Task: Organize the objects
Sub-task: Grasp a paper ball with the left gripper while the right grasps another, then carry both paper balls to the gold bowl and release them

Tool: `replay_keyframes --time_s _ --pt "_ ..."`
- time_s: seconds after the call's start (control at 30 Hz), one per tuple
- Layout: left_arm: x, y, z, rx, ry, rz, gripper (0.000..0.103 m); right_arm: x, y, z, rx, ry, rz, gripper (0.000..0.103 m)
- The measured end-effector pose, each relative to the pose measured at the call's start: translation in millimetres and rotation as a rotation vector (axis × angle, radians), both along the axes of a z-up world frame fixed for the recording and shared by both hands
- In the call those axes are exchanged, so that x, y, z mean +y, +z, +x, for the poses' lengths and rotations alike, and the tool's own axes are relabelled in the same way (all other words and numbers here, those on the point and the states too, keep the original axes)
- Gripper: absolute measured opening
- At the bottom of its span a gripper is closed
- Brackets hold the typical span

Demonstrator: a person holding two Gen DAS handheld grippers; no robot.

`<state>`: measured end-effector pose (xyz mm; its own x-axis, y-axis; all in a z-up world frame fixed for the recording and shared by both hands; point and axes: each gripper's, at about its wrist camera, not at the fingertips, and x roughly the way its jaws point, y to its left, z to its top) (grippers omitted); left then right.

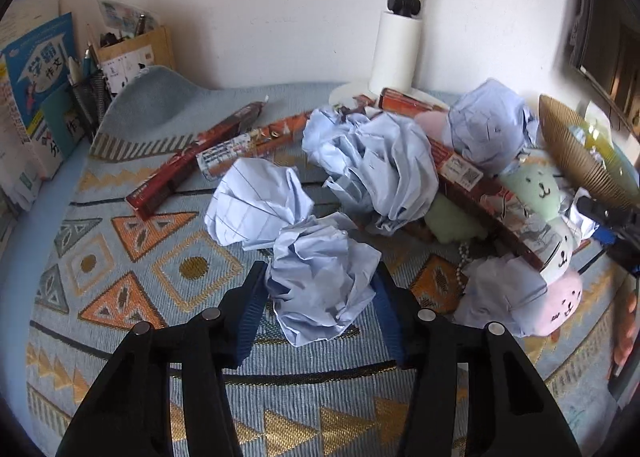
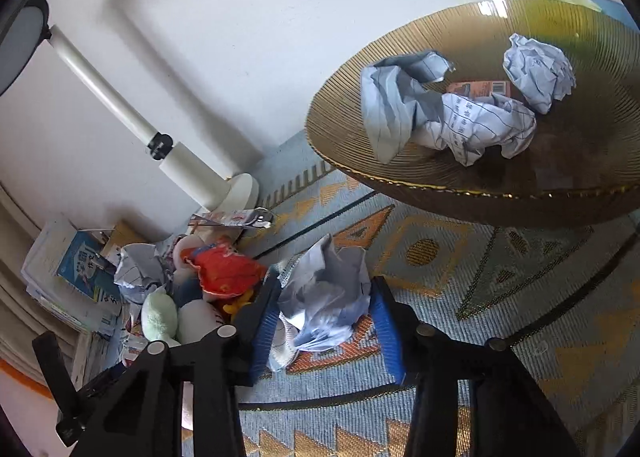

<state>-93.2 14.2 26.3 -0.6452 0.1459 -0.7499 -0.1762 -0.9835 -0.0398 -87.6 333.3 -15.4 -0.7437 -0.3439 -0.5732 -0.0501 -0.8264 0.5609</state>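
Left to right on the patterned cloth (image 1: 120,257): books (image 1: 36,73) and a pen cup (image 1: 90,93) stand at the far left against the wall, then long red snack boxes (image 1: 192,161) lying slantwise, then a scatter of crumpled paper, then a heap of soft toys (image 1: 536,193) at the lamp base (image 1: 396,53). Left gripper (image 1: 320,297): jaws clenched on a paper ball (image 1: 324,281), blue pads pressing it on both flanks; the ball sits on the cloth directly between the fingers, with two more wads just beyond it. Right gripper (image 2: 328,309): likewise closed on its own paper wad (image 2: 328,289), which bulges out above the pads (a white cloth-like scrap hangs below it, identity unclear). No earlier view, so only the present grips are noted. Key relation: the gold ribbed bowl (image 2: 440,177), already holding three paper wads (image 2: 472,125) and a small orange packet, lies ahead and to the right of the right gripper, near it; in the left view only its rim shows at the far right edge, well apart. Judgement: the right hand is nearer and should deliver first; the left load must cross over the toy heap.
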Motion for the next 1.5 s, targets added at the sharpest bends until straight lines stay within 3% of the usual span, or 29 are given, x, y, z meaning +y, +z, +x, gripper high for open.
replay_keyframes --time_s 0.13,0.4,0.5,0.73,0.93,1.0,1.23,1.5 --pt "-5 9 5 0.028 0.016 0.031 0.048 3 0 2 0.013 0.009 -0.033 0.039" --pt "7 19 21 0.125 0.01 -0.019 0.048 0 6 6 0.06 0.04 -0.042 0.038" --pt "-6 10 21 0.157 0.023 -0.024 0.048 2 7 9 0.074 0.042 -0.053 0.038" --pt "-21 15 28 0.221 0.086 0.024 0.048 2 9 11 0.092 0.05 -0.068 0.038" --pt "-25 20 29 0.247 0.111 0.021 0.048 -15 21 12 0.108 0.103 0.024 0.038" --pt "-21 31 30 0.266 0.097 -0.006 0.048 -18 30 17 0.133 0.132 0.025 0.038" --pt "8 98 25 0.364 0.043 0.06 0.048 -5 69 20 0.203 0.147 0.022 0.038" --pt "75 136 5 0.393 -0.067 0.113 0.048 42 104 21 0.247 0.082 0.037 0.038"
